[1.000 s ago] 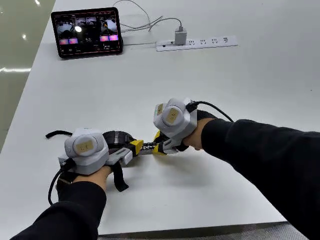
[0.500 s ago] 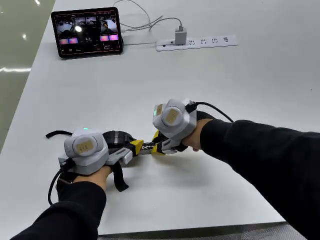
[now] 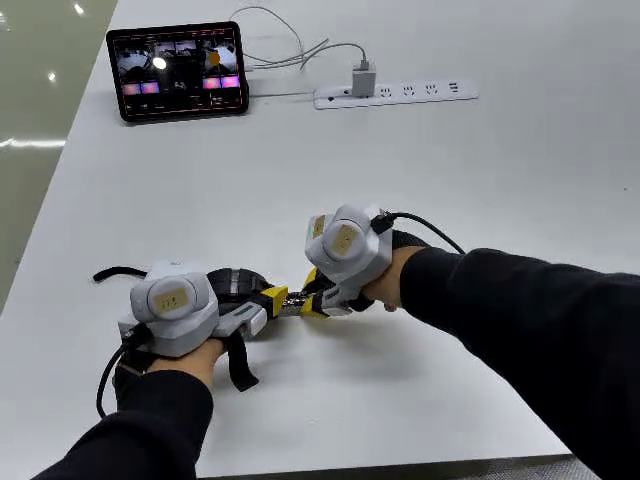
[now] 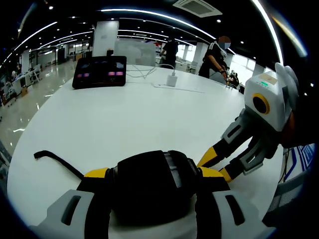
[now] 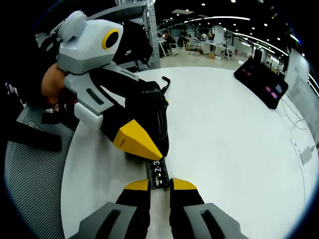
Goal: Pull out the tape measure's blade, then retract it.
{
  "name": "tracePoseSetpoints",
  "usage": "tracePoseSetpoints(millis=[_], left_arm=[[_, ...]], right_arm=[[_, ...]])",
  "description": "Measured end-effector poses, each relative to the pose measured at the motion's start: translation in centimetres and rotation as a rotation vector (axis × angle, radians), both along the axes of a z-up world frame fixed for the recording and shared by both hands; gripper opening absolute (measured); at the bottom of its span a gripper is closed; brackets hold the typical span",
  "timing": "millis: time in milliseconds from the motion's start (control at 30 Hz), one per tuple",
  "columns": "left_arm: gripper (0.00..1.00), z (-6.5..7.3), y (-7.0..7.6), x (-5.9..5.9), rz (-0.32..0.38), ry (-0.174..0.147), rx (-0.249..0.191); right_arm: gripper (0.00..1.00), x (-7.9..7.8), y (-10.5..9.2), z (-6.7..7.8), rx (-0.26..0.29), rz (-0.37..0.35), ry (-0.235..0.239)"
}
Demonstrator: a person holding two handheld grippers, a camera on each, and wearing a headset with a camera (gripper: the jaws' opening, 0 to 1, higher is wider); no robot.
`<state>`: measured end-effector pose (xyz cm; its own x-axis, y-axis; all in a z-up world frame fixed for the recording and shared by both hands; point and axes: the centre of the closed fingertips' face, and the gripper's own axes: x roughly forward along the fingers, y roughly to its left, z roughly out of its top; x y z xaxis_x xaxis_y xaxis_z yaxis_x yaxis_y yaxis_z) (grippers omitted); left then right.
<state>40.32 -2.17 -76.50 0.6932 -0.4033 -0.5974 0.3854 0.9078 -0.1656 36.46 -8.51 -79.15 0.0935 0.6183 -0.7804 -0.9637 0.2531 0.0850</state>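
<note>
Jaws of the left gripper (image 4: 153,173) squeeze the black tape measure (image 5: 152,107) on the table (image 5: 224,139); the right gripper (image 5: 159,185) pinches its short blade (image 5: 156,172)

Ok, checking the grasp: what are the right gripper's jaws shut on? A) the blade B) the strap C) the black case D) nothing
A: the right gripper view shows the right gripper pinching the short exposed blade; the left gripper clamps the case.

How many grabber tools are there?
2. The left gripper clamps the tape measure; the right gripper, facing it, pinches the blade.
</note>
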Motion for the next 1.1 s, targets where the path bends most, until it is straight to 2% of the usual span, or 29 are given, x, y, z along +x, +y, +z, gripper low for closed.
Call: tracePoseSetpoints(millis=[133, 433, 567, 1100], left_arm=[[0.64, 0.0, 0.0, 0.0, -0.001, -0.001, 0.0], [0.64, 0.0, 0.0, 0.1, 0.0, 0.001, -0.002], [0.64, 0.0, 0.0, 0.0, -0.001, 0.001, -0.003], [0.64, 0.1, -0.1, 0.0, 0.0, 0.002, -0.004]], right_arm=[[0.1, 0.0, 0.2, 0.1, 0.002, 0.029, -0.018], [0.1, 0.0, 0.4, 0.1, 0.011, 0.043, -0.026], [0.1, 0.0, 0.6, 0.1, 0.011, 0.057, -0.045], [0.1, 0.2, 1.1, 0.0, 0.027, 0.051, -0.036]])
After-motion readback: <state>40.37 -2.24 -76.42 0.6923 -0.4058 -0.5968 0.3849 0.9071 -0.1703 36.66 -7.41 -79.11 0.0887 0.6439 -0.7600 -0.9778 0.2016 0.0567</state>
